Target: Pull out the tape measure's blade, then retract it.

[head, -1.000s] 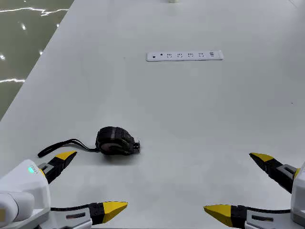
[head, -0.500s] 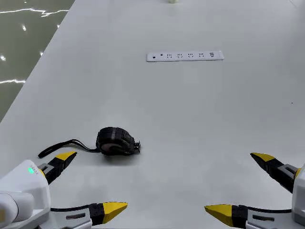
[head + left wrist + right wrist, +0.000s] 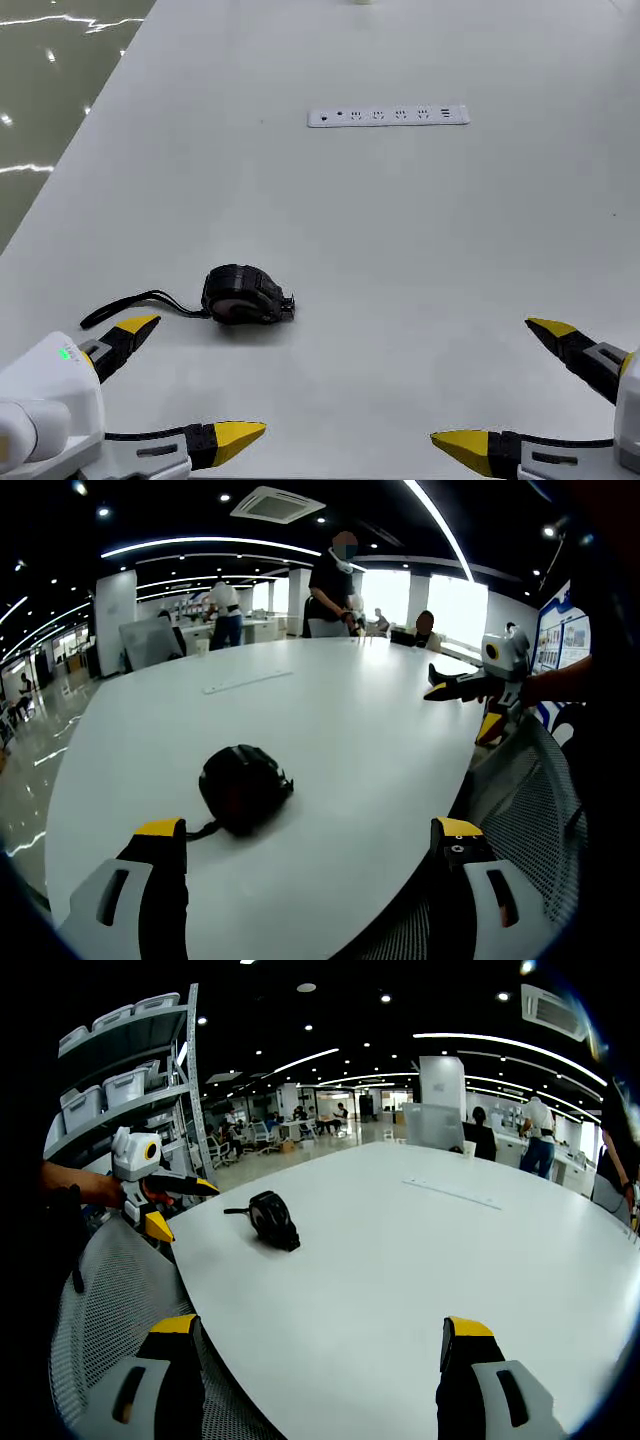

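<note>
Left jaws: the left gripper (image 3: 195, 378) is spread wide and grasps nothing; its yellow tips hang low over the near edge of the table (image 3: 420, 230).
Right jaws: the right gripper (image 3: 495, 382) is likewise released and empty, level with the left one and well apart from it.
Change: almost none. Over the last second both grippers keep their places and their wide spread, and the slight drift in the head view looks like the camera's own.
Tape measure: the tape measure (image 3: 243, 295) rests where it did, on the table just ahead of the left gripper and far from the right; nothing touches it.
Strap: its black strap (image 3: 130, 305) trails away from the case toward the left gripper's outer tip.
Blade: no blade is drawn out; the hook sits at the case's end that faces the right gripper's side.
Meaning for the task: by my reading the pull has not begun. Neither gripper has closed in, so steadying the case and catching the hook both remain to be done.
Further out: a white power strip (image 3: 388, 116) lies well beyond, clear of the work.
</note>
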{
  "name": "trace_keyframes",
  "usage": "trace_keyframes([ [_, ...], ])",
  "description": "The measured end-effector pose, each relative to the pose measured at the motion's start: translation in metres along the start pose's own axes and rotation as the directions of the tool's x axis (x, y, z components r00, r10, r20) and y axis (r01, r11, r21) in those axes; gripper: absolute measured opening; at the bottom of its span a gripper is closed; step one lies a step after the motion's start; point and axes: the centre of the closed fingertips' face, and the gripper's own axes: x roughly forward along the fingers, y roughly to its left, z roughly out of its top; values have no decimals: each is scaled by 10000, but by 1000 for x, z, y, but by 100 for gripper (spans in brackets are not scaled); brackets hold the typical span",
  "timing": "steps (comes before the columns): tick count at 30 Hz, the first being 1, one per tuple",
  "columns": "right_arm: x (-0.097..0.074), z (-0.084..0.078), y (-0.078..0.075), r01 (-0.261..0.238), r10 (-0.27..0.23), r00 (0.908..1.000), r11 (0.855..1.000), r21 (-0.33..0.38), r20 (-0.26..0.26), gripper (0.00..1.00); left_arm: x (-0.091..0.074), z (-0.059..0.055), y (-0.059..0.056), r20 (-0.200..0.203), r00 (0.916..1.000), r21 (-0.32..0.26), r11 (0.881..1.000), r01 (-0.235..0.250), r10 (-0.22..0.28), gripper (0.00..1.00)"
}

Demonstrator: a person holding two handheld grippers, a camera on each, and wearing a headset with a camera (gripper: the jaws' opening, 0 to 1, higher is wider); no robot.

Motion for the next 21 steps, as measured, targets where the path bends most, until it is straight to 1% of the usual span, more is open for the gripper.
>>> trace_keyframes([
  [5,2,0,1,-136,136,9999,9999,-3,-81,99,0,0,1,-48,10000,25,10000,39,-39,99],
  [7,4,2,1,-179,180,9998,9995,-260,13,99,1,0,2,-91,9999,54,10000,64,-63,99],
  [10,5,2,2,-332,332,9994,9994,-114,-74,99,1,-1,4,-136,9999,94,9999,104,-103,99],
  [13,7,0,1,-433,429,9989,9989,-170,-212,99,2,0,5,-180,9997,179,9997,151,-148,99],
  [16,8,0,0,-499,495,9985,9986,-200,-212,99,3,0,8,-221,9996,249,9995,181,-175,99],
  [21,12,1,-2,-763,752,9967,9965,-336,-306,99,7,1,12,-329,9989,391,9987,341,-328,99],
])
